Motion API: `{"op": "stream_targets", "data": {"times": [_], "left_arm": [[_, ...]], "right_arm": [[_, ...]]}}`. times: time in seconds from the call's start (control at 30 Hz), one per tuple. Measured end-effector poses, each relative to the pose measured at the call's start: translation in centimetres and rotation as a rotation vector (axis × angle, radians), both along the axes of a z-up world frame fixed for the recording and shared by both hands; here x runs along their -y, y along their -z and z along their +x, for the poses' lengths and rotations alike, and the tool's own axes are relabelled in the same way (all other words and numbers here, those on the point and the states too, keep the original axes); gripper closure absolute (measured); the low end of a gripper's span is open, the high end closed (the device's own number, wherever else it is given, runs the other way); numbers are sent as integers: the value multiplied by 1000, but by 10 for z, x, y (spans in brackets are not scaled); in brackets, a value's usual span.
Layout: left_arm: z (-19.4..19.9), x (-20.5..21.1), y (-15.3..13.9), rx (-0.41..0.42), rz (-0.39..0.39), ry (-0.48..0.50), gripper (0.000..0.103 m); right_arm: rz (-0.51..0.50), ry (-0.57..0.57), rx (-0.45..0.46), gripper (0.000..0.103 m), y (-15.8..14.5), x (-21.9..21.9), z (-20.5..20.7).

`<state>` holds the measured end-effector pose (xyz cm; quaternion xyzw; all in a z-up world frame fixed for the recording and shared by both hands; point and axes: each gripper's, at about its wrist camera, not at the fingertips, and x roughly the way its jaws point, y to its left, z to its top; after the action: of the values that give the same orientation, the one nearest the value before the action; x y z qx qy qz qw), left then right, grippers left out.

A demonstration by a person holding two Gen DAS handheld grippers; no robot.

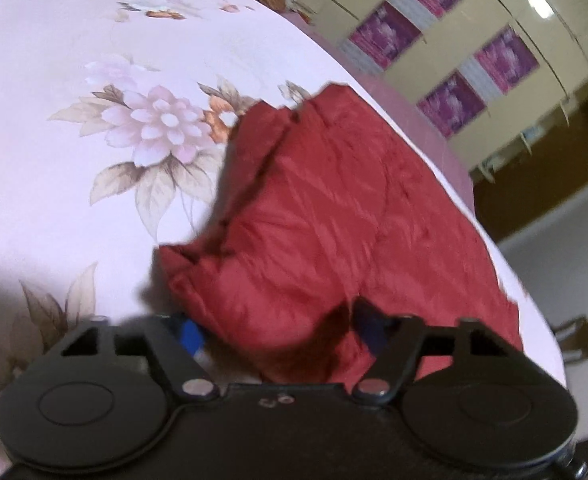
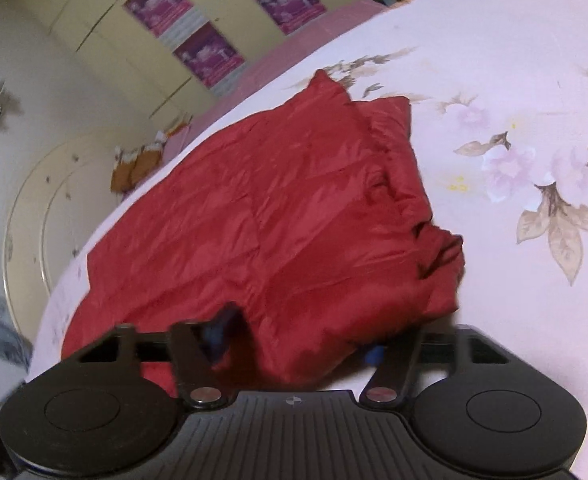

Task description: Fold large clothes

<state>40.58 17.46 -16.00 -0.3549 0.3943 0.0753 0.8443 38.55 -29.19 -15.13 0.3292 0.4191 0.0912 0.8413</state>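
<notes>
bare floral bedsheet (image 1: 73, 184) lies open beside the bunched red jacket (image 1: 326, 216), which fills the near bed edge.

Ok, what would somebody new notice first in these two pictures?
The crumpled red quilted garment, lying on the pale pink flower-printed bedsheet near the bed's edge. Next, the two black grippers: the left gripper and the right gripper, each with a near fold of the garment between its fingers.

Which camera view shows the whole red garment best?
The right wrist view: the red garment shows almost complete on the floral bed sheet, with its bunched edge clear. The left wrist view shows the red garment closer and blurrier, its near part hidden behind the gripper.
</notes>
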Motion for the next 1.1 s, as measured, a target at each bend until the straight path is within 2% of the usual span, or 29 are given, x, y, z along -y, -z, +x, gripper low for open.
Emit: {"op": "stream_targets", "data": {"times": [0.03, 0.1, 0.3, 0.53, 0.7, 0.97, 1.1], "left_arm": [[1, -2, 1, 0, -9, -9, 43], [4, -3, 2, 0, -15, -16, 59], [6, -5, -8, -1, -5, 9, 80], [-22, -3, -37, 21, 47, 76, 85], [-68, -8, -49, 3, 48, 152, 85], [-158, -21, -37, -50, 5, 212, 85], [-188, -25, -31, -58, 1, 231, 85]], "right_arm": [[9, 3, -3, 66, 1, 0, 3], [9, 1, -3, 71, 1, -2, 7], [-32, -22, 32, 82, -11, -5, 6], [-58, -66, 70, 84, -36, -3, -24], [-56, -78, 60, 84, -49, 0, -71], [-73, -73, -23, 84, -44, -9, -173], [-63, -47, -51, 84, -41, -12, -217]]}}
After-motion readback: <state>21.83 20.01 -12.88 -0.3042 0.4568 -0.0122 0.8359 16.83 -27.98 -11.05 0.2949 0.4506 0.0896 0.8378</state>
